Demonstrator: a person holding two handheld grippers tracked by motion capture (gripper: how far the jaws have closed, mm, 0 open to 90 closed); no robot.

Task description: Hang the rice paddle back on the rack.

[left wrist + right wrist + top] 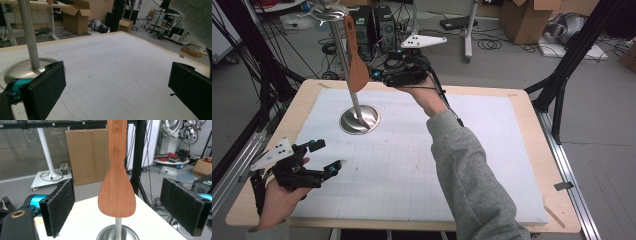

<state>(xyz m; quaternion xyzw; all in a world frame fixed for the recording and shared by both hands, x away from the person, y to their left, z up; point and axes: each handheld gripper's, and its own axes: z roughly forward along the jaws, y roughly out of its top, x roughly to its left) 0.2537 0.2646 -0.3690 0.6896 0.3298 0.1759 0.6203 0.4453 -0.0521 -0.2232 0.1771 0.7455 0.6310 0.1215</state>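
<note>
Left gripper (326, 156) at seven o'clock on the white table (412, 165), low over the surface, jaws wide apart, nothing between them. At eleven o'clock the steel stand (359, 119) rises; a wooden spatula (357, 60) hangs from its top, blade down beside the pole. Right gripper (117, 207) just right of the blade, at twelve o'clock, jaws spread wide to either side, clear of the wood.

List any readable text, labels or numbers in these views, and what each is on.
No text reads clearly.
Wooden spatula: two marks burned into its handle, a rectangular stamp near the top and a round one below it, both too blurred to read.
Cardboard boxes behind the table: no legible print.
Foam mat: a faint grid only, no numbers.
Metal stand: no markings visible.
</note>
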